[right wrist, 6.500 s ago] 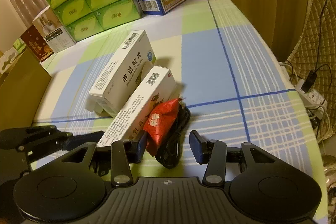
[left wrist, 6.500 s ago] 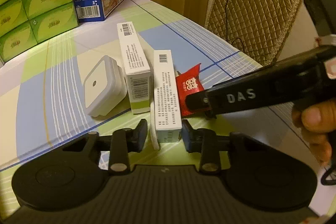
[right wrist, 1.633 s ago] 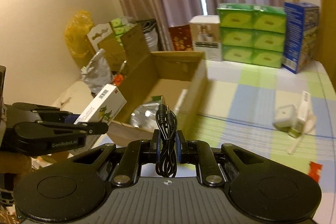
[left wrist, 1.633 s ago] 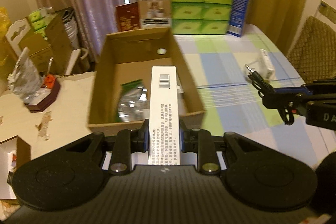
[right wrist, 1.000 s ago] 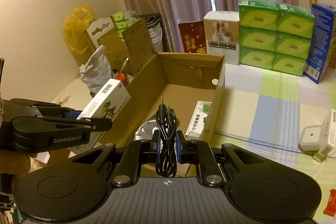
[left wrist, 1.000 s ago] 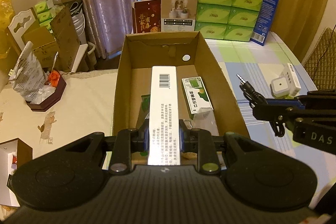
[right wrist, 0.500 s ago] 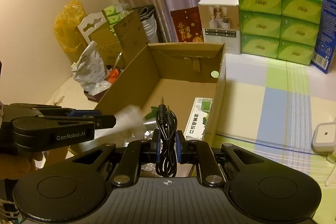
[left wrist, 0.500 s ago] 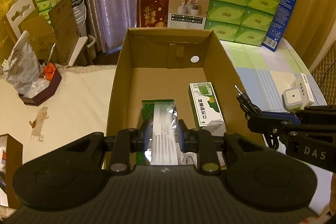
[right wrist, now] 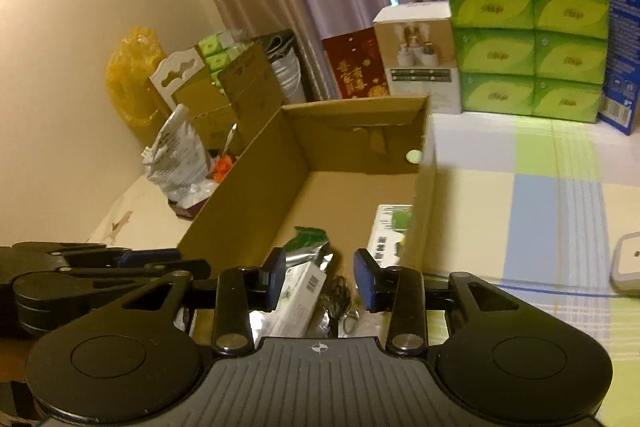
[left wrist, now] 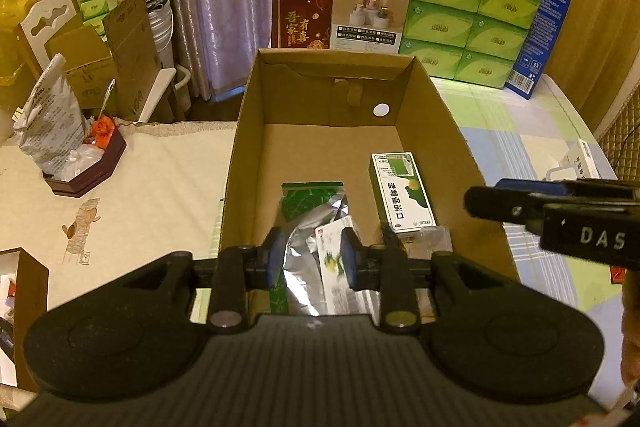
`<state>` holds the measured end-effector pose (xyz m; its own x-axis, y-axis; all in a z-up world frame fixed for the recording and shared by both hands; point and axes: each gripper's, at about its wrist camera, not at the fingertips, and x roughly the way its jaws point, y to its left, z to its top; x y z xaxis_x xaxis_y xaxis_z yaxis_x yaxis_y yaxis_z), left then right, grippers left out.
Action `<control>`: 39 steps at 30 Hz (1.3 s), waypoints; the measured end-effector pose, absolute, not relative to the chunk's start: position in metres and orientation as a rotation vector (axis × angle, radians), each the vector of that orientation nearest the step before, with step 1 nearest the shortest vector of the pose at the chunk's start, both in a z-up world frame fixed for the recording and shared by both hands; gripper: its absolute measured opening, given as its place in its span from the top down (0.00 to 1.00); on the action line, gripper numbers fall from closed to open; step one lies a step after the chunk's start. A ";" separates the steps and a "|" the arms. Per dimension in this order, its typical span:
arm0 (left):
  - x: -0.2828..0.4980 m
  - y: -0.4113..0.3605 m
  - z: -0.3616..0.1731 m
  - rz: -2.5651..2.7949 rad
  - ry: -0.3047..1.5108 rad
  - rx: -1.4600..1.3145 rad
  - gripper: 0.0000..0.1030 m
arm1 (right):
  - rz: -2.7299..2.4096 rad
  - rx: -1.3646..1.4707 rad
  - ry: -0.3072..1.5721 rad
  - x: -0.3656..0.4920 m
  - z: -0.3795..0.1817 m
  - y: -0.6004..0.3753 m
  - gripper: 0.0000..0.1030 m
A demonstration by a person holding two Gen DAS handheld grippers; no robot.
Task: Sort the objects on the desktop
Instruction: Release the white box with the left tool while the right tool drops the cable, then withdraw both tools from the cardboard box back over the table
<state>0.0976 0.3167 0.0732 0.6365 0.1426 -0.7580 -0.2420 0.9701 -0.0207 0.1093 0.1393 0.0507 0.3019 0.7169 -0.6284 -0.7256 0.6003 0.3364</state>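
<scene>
Both things got let go since the earlier pics: the long white box (left wrist: 334,267) that sat in the left hand-held gripper (left wrist: 310,259) and the black cable (right wrist: 336,301) that sat in the right hand-held gripper (right wrist: 320,279) are now down inside the cardboard box (left wrist: 240,163).

Left one's jaws are opening, just a narrow gap so far. White box looks blurry between them, w/ no pad pressing on it. It lies on the silver bag (left wrist: 308,227) w/ green leaves.

Right one's jaws are opening too, wider, nothing held. Cable lies in a small heap on the box floor, next to the white box.

Also in the cardboard box: a green-and-white box (left wrist: 402,193), near the right wall.

So far 4 things are packed, I think. Not done yet tho. On the table (right wrist: 520,207) a small white square thing (right wrist: 628,261) waits, plus one more white box (left wrist: 582,163) far right. Maybe more is left, can't see the whole table. Next job prob: go back & grab those.
</scene>
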 end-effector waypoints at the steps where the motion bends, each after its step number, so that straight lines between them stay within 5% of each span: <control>1: 0.096 0.316 0.074 0.221 0.853 -0.127 0.74 | 0.950 -0.006 0.829 0.110 0.052 0.135 0.65; 14: 0.058 0.279 0.090 0.215 0.829 -0.146 0.63 | 0.883 0.020 0.842 0.089 0.063 0.066 0.57; 39: 0.003 0.183 0.116 0.169 0.733 -0.141 0.05 | 0.705 0.036 0.765 0.047 0.080 -0.097 0.15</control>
<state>0.0034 0.1830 0.1165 0.7309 0.1038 -0.6746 -0.2022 0.9769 -0.0689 0.0470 -0.0967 0.0796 0.5062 0.5970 -0.6224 -0.5715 0.7727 0.2762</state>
